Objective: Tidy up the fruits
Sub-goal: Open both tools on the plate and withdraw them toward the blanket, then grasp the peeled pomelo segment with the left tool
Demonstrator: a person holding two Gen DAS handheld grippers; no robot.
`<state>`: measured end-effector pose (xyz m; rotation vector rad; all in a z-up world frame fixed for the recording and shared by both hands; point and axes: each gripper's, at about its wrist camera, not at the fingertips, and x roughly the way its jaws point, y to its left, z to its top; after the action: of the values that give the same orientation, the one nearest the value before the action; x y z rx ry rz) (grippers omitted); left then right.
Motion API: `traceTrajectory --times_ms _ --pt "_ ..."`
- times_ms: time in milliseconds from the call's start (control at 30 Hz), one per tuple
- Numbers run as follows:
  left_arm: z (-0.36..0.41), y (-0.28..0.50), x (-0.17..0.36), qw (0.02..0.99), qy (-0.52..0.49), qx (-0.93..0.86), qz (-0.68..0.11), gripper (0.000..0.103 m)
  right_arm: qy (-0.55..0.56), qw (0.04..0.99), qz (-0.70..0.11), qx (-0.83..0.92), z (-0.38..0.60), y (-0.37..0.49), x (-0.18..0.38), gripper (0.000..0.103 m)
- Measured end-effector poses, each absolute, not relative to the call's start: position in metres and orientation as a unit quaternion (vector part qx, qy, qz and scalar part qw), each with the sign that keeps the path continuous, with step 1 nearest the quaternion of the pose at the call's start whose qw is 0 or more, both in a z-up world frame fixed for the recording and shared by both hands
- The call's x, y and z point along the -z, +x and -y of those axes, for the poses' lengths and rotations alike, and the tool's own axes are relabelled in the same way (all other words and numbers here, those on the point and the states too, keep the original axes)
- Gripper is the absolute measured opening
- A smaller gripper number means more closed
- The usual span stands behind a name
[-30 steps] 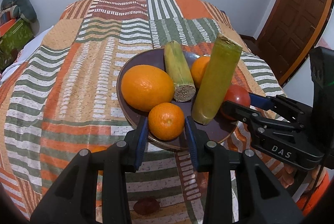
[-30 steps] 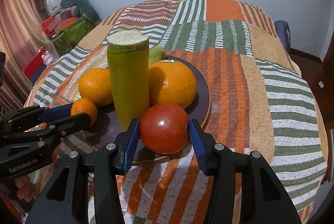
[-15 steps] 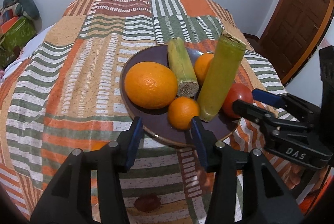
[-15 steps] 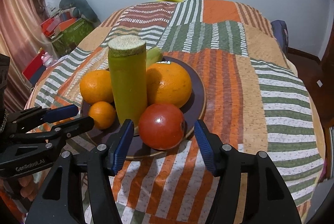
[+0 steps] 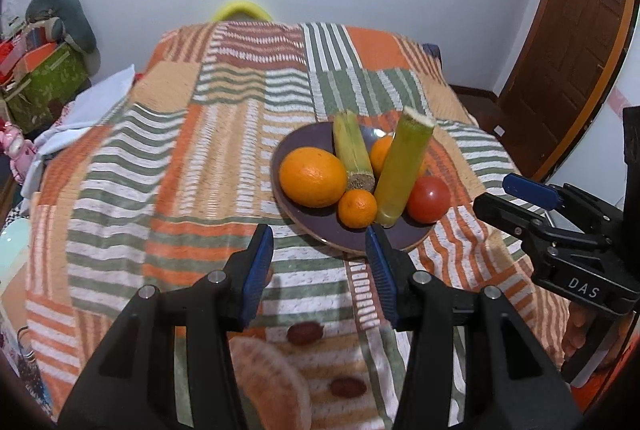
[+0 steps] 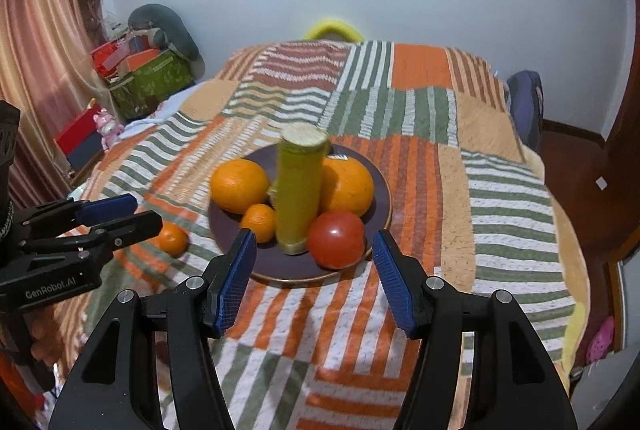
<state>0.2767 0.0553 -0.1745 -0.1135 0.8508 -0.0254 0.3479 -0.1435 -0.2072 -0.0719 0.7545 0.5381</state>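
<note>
A dark plate [image 5: 288,145] [image 6: 380,185] on the patterned bedspread holds a big orange [image 5: 312,177] [image 6: 347,185], a second orange [image 6: 239,185], a small mandarin [image 5: 357,208] [image 6: 259,217], a red tomato [image 5: 428,198] [image 6: 337,238] and two green cane pieces, one upright [image 5: 402,175] [image 6: 300,189], one lying [image 5: 353,154]. Another mandarin [image 6: 172,238] lies on the cloth left of the plate. My left gripper [image 5: 320,266] is open and empty, just short of the plate. My right gripper [image 6: 314,276] is open and empty, before the tomato.
Two dark dates [image 5: 305,333] and a pale round fruit [image 5: 268,382] lie on the cloth under my left gripper. Boxes and a cushion [image 6: 152,69] stand left of the bed. A wooden door [image 5: 568,41] is at the right.
Both grippers have opened wider and pulled back from the plate. The small mandarin and the tomato that stood between their fingers now rest on the plate.
</note>
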Motion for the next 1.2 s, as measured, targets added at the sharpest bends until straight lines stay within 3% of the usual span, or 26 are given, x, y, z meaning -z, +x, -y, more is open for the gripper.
traceTrajectory --times_ms 400,967,1200 --pt "-0.078 0.219 0.15 0.917 -0.059 -0.016 -0.393 0.058 -0.058 0.9 -0.335 -0.271 0.132 0.303 0.184 0.063" --pt "-0.081 0.197 0.247 0.861 -0.09 -0.014 -0.5 0.059 -0.061 0.875 -0.382 -0.289 0.121 0.282 0.228 0.063" --pt "-0.08 0.204 0.266 0.853 -0.119 -0.009 -0.508 0.059 -0.065 0.863 -0.409 -0.289 0.118 0.281 0.251 0.063"
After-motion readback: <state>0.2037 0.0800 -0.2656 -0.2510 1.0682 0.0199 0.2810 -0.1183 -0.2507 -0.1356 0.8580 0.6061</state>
